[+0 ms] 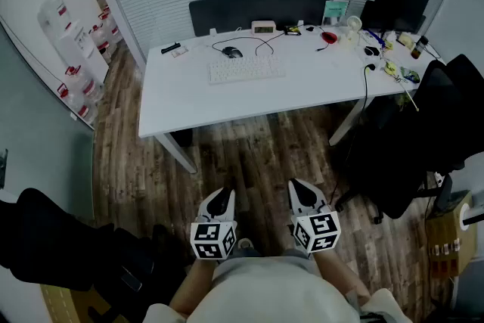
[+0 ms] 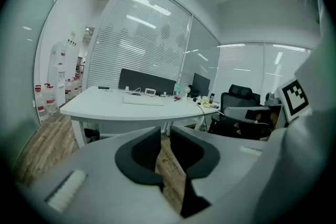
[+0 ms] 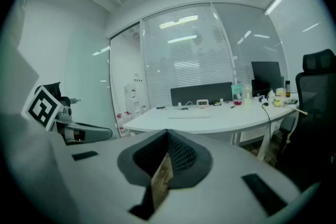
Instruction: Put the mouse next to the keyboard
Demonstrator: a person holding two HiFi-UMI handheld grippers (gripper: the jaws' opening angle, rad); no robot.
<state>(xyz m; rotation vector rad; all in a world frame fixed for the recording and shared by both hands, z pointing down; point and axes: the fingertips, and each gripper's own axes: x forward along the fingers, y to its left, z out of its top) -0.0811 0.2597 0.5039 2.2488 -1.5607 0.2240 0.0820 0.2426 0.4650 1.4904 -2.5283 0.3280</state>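
Observation:
A dark mouse point(image 1: 233, 52) lies on the white desk point(image 1: 189, 98), just behind the left end of the white keyboard point(image 1: 246, 70), its cable curling back. Both grippers hang low over the wooden floor, well short of the desk. My left gripper point(image 1: 221, 202) has a narrow gap between its jaws and holds nothing; the floor shows through the gap in the left gripper view point(image 2: 165, 136). My right gripper point(image 1: 305, 194) has its tips together and is empty point(image 3: 168, 136). The keyboard point(image 2: 143, 102) point(image 3: 189, 115) shows far ahead in both gripper views.
Black office chairs point(image 1: 408, 140) stand by the desk's right end, another black chair point(image 1: 68, 246) at my left. A monitor point(image 1: 395, 5) and small clutter point(image 1: 382, 49) fill the desk's right side. Water bottles point(image 1: 79, 79) line the left wall.

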